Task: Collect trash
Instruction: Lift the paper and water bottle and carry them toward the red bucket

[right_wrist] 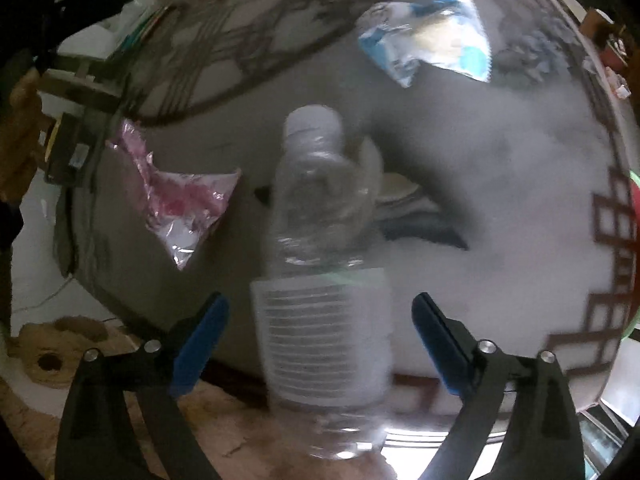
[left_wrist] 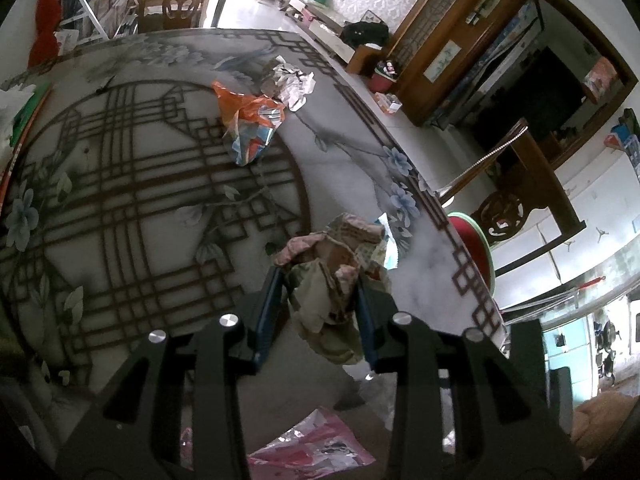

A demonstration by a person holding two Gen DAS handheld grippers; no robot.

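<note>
My left gripper (left_wrist: 320, 280) is shut on a crumpled beige and pink wrapper (left_wrist: 336, 276), held above the patterned table (left_wrist: 140, 184). An orange and blue snack bag (left_wrist: 248, 120) and a crumpled silver wrapper (left_wrist: 286, 80) lie farther back on the table. My right gripper (right_wrist: 320, 312) is open. A clear plastic bottle (right_wrist: 320, 248) with a white cap and white label sits between its fingers, blurred, with gaps on both sides. A pink foil wrapper (right_wrist: 176, 196) lies to the left of the bottle, and a blue and white wrapper (right_wrist: 428, 40) lies beyond it.
The table edge (left_wrist: 472, 280) curves down the right side, with a red and green bin (left_wrist: 472, 240) and a wooden chair (left_wrist: 508, 208) beyond it. A pink wrapper (left_wrist: 316, 448) lies under the left gripper. Clutter (left_wrist: 20, 112) sits at the table's left.
</note>
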